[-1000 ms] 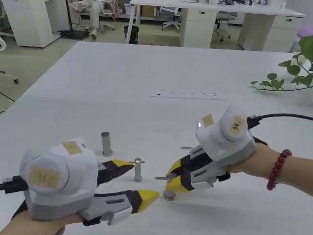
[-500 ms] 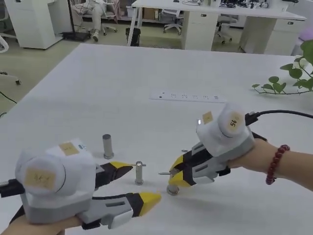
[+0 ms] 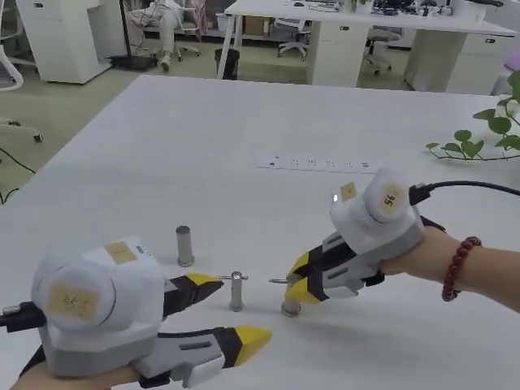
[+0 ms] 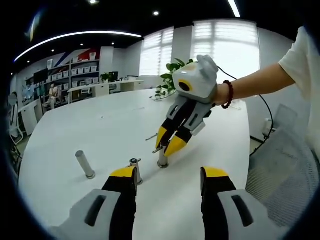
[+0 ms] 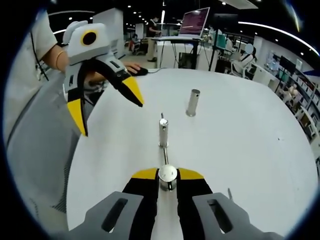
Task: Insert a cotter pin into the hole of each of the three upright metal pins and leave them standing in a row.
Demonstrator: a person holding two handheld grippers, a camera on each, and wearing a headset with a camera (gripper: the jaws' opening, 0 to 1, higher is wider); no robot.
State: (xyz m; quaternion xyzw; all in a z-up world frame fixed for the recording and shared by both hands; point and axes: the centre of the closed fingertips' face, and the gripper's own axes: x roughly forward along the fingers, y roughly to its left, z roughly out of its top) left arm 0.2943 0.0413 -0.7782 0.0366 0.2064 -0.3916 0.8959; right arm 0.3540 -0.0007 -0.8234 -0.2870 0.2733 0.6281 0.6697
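Note:
Three upright metal pins stand in a row on the white table (image 3: 162, 146): a far one (image 3: 184, 245), a middle one (image 3: 236, 291) with a cotter pin through its top, and a near one (image 3: 290, 308). My right gripper (image 3: 297, 280) is shut on a thin cotter pin (image 3: 279, 280) and holds it level just above the near pin's top (image 5: 167, 174), pointing toward the middle pin (image 5: 163, 132). My left gripper (image 3: 227, 313) is open, its jaws wide apart beside the middle pin (image 4: 135, 170), with nothing between them.
A loose cotter pin (image 4: 151, 136) lies on the table behind the right gripper. A white power strip (image 3: 325, 165) is set in the table's middle. A leafy plant (image 3: 487, 138) trails in at the right edge. Desks and chairs stand beyond the table.
The camera has shifted a little. My right gripper keeps the cotter pin over the near pin, about as before. My left gripper has drawn back slightly from the middle pin.

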